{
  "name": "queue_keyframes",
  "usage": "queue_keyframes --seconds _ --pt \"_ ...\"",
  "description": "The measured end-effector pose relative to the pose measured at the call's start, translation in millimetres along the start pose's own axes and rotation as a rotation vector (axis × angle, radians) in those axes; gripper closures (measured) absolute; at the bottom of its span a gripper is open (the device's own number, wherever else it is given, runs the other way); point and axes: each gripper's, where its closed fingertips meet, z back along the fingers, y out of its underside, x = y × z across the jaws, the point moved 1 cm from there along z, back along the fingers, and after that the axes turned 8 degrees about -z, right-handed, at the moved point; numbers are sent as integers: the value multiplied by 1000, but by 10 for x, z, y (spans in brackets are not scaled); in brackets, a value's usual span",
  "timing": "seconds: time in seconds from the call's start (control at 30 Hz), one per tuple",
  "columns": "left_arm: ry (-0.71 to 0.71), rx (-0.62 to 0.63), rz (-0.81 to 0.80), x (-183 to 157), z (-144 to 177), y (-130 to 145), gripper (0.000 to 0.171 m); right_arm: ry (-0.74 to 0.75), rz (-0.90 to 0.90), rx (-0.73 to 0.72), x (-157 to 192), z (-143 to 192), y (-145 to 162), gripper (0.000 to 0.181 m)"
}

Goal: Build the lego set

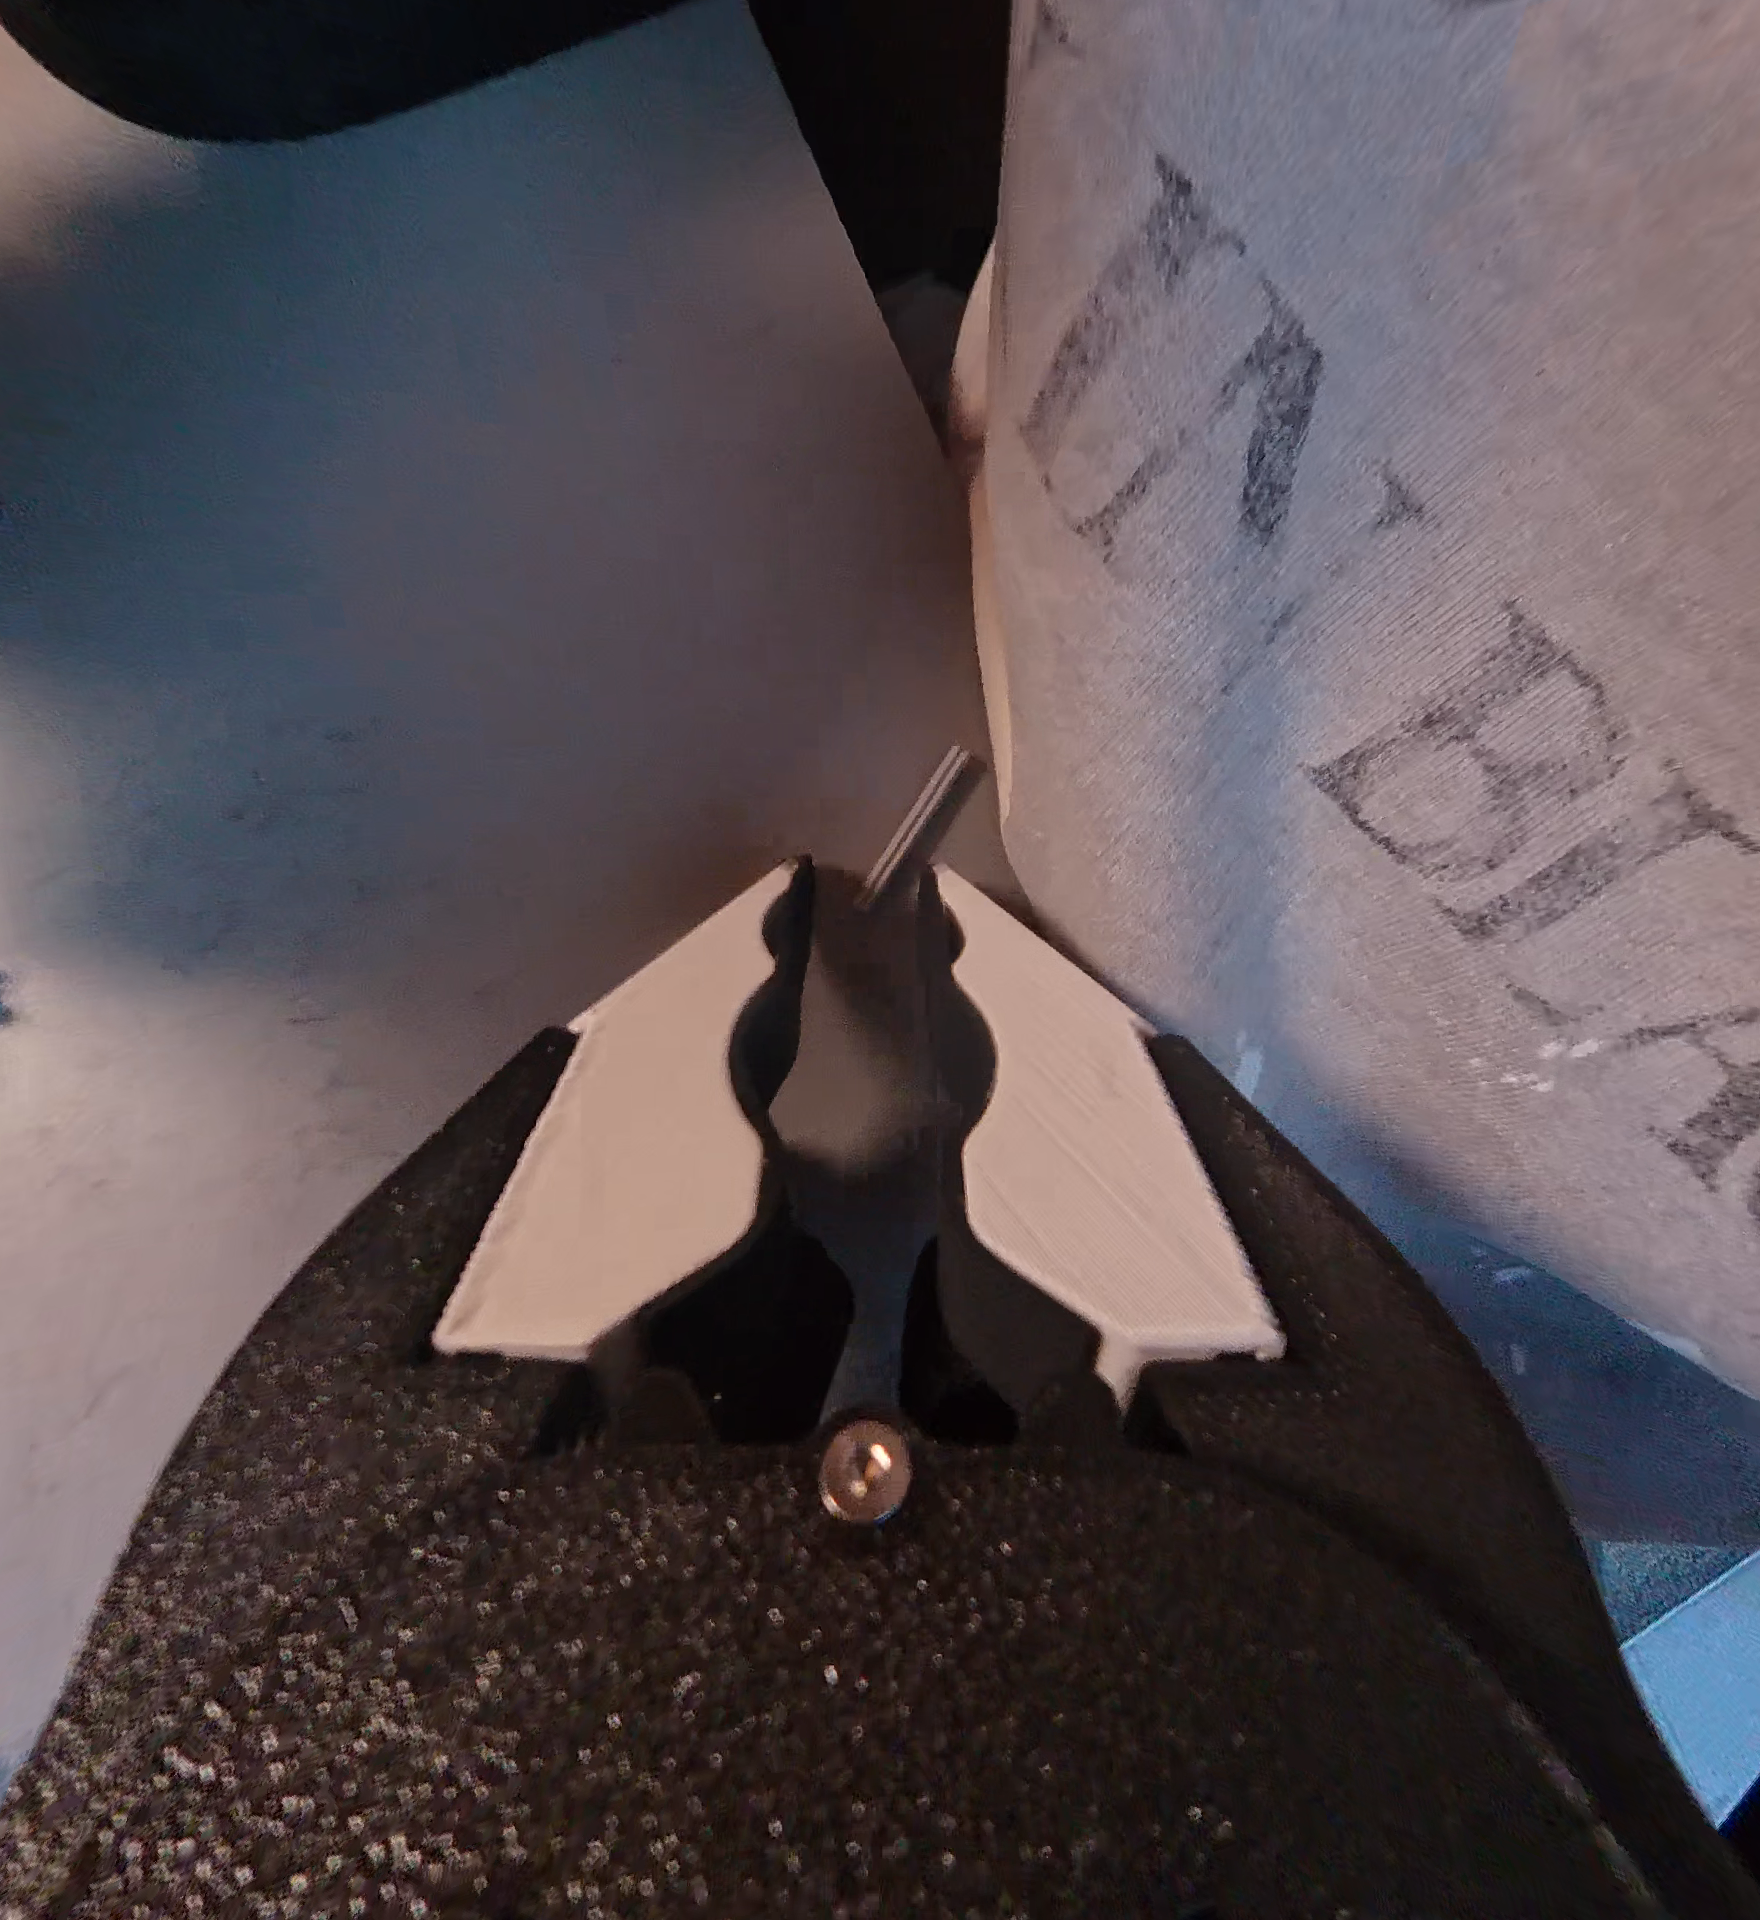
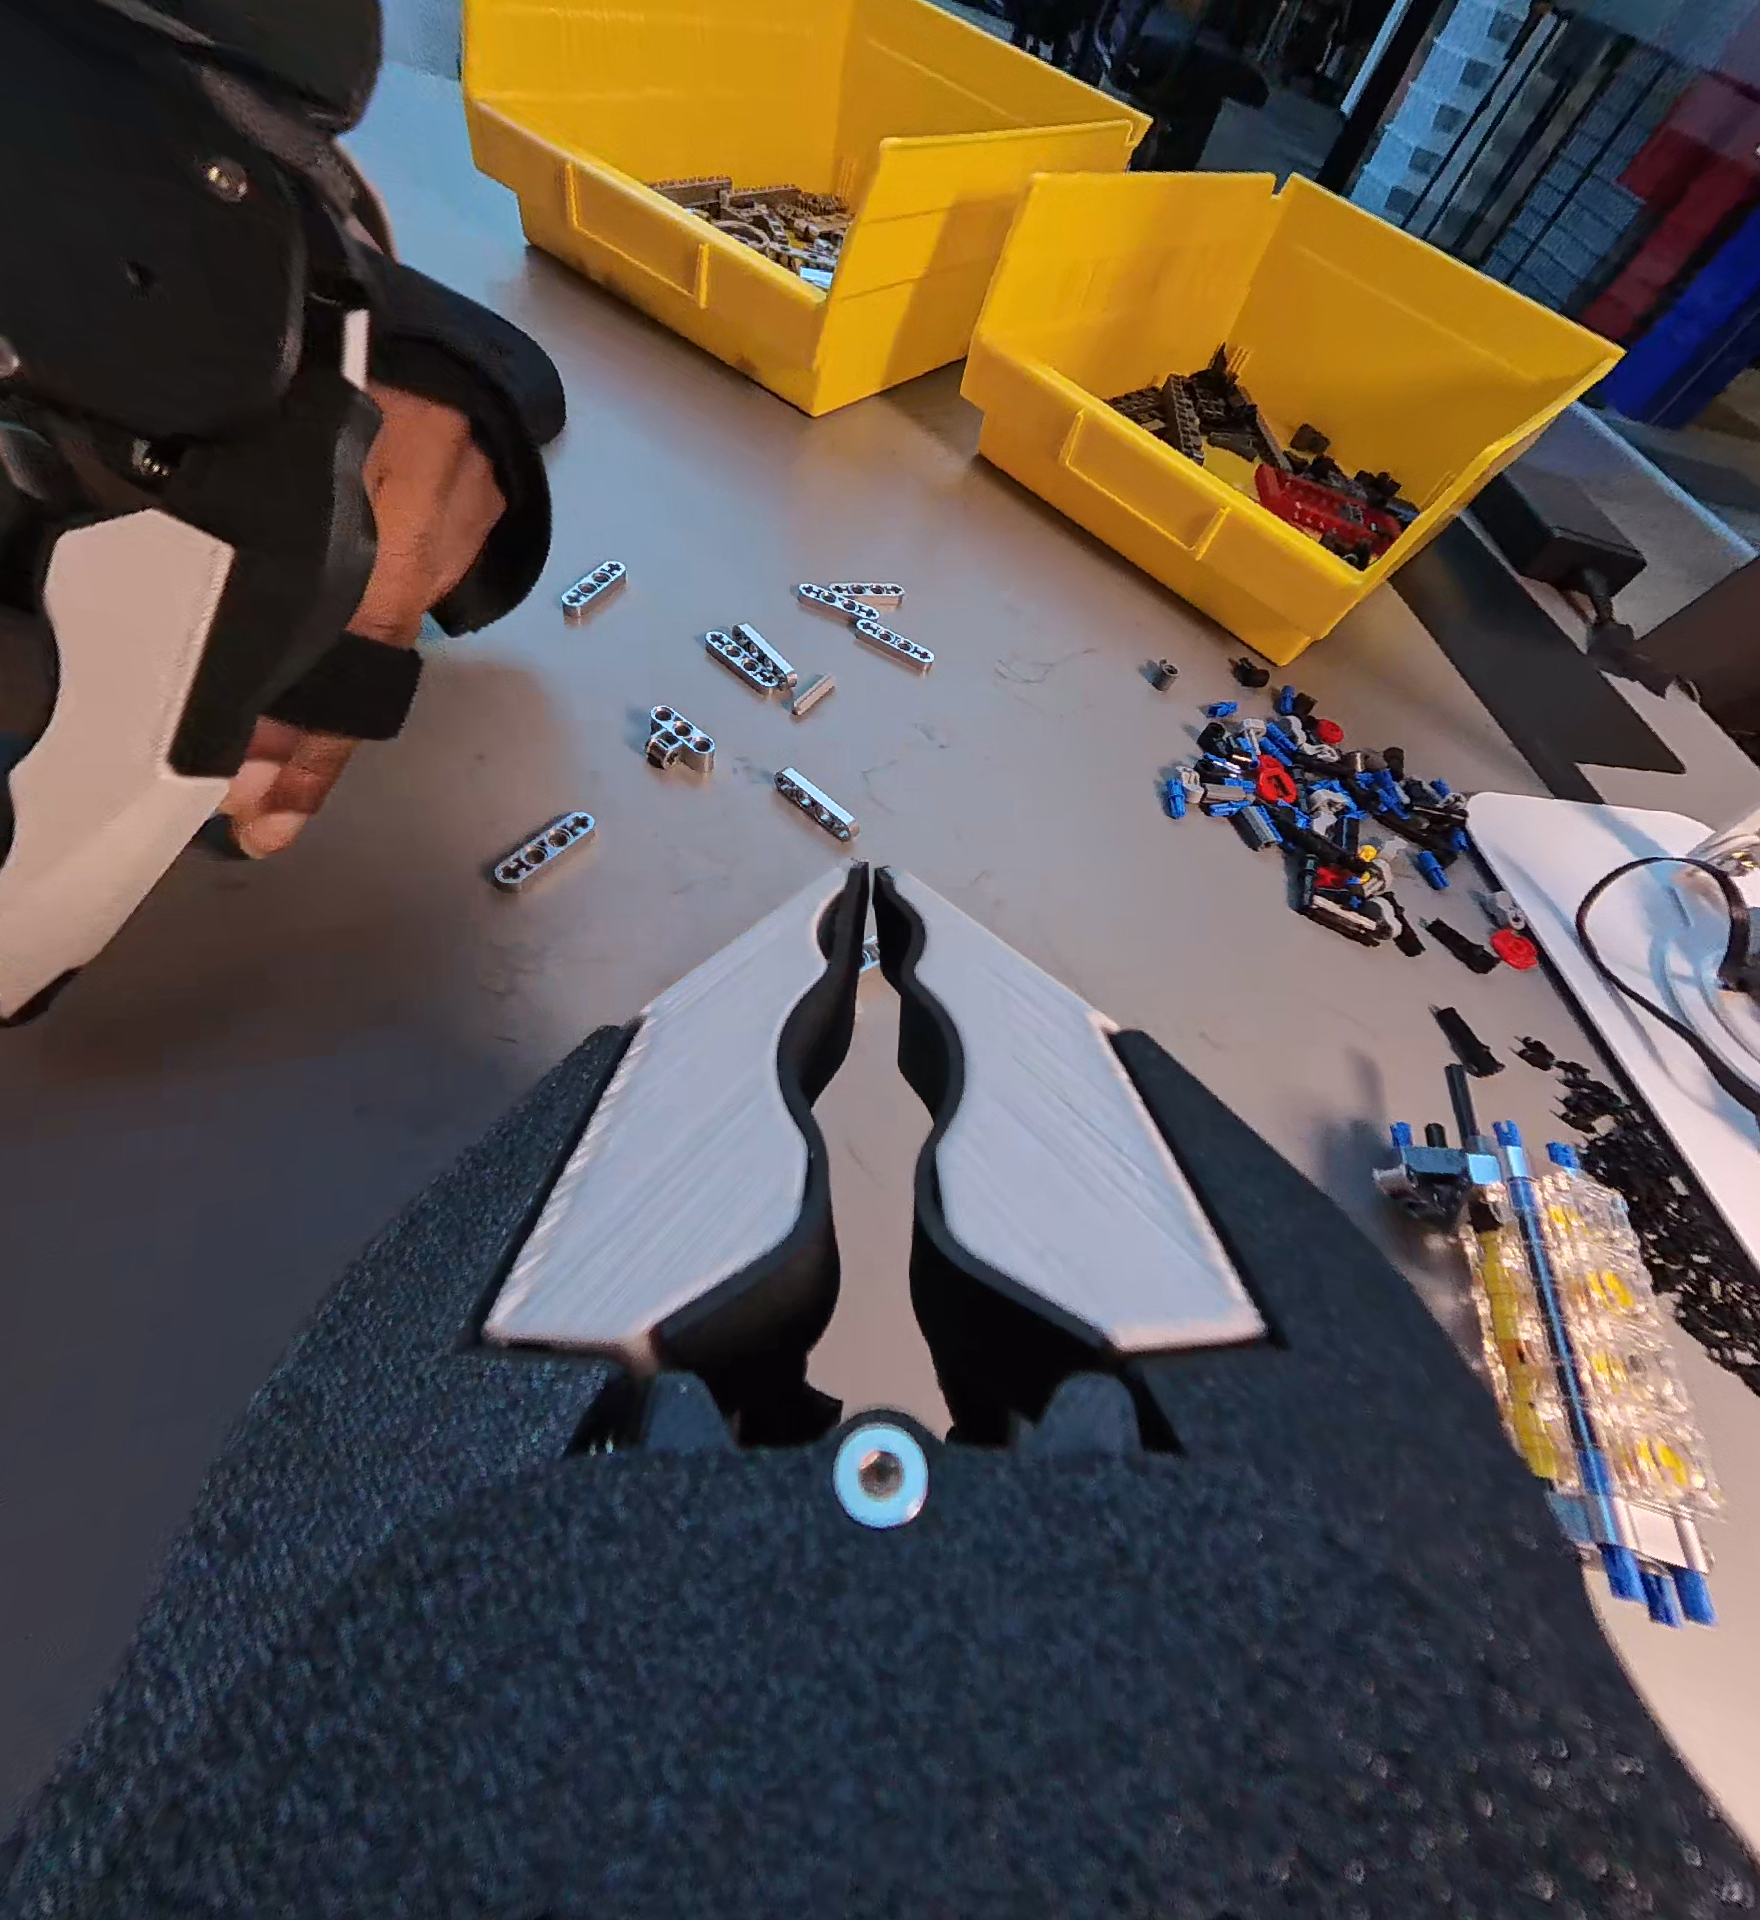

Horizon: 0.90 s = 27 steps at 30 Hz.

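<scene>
Both tools were closed. Left tool [image 1: 860,883] pinched a thin grey beam [image 1: 923,826] at its tips; the beam stuck out forward and tilted up to the right, its far end just beside, perhaps touching, a pale printed cloth [image 1: 1427,623] that filled the right of the left wrist view, though blur made contact hard to judge. To that tool's left lay bare grey surface [image 1: 388,623]. Right tool [image 2: 871,883] had its tips nearly together, and a small pale bit seemed to sit between them, too hidden to name. It hovered over the surface [image 2: 1011,748], with scattered grey beams [image 2: 751,665] ahead and to its left, the nearest grey beam [image 2: 816,802] just beyond its tips, long axis running from upper left to lower right. A pile of small blue and black pins [image 2: 1312,800] lay ahead on the right, two yellow bins [image 2: 855,312] stood farther back, and a white tray [image 2: 1582,935] and a clear-wrapped assembly [image 2: 1582,1351] crowded the right edge. A hand [image 2: 408,520] held the left tool [image 2: 107,748] well off to the left, leaving open room between.
</scene>
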Motion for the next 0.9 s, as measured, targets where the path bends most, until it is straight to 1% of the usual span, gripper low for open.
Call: queue_keyframes --seconds 0.1,0.23,0.37,0.4,0.47,0.57,0.63,0.7,0.73,0.8,0.83,0.9 --pt "-28 20 -47 25 -37 14 163 8 -2 9 -16 -4 19 181" --pt "-61 55 -104 7 -39 18 169 16 3 20 -21 -7 31 181" --pt "-89 38 -42 39 11 55 170 -10 3 -1 30 14 -24 181" --pt "-105 11 -7 77 66 70 170 -31 4 -15 63 30 -53 181" --pt "-160 -97 76 202 270 43 170 -105 -2 -58 173 81 -136 179" --pt "-260 -293 183 420 710 -7 170 -224 -13 -145 370 188 -322 160" --pt "-298 -388 218 505 946 -11 170 -273 -3 -193 486 245 -446 149" --pt "-309 -438 232 546 1068 -1 169 -301 22 -221 590 271 -530 148" --pt "-303 -461 237 553 1101 -11 169 -291 48 -211 617 253 -533 149" --pt "-290 -482 242 564 1121 -29 170 -267 115 -178 671 193 -496 155" --pt "-281 -486 241 567 1118 -35 170 -270 132 -165 708 166 -477 159" --pt "-261 -501 244 569 1114 -56 170 -273 152 -141 757 120 -445 162"
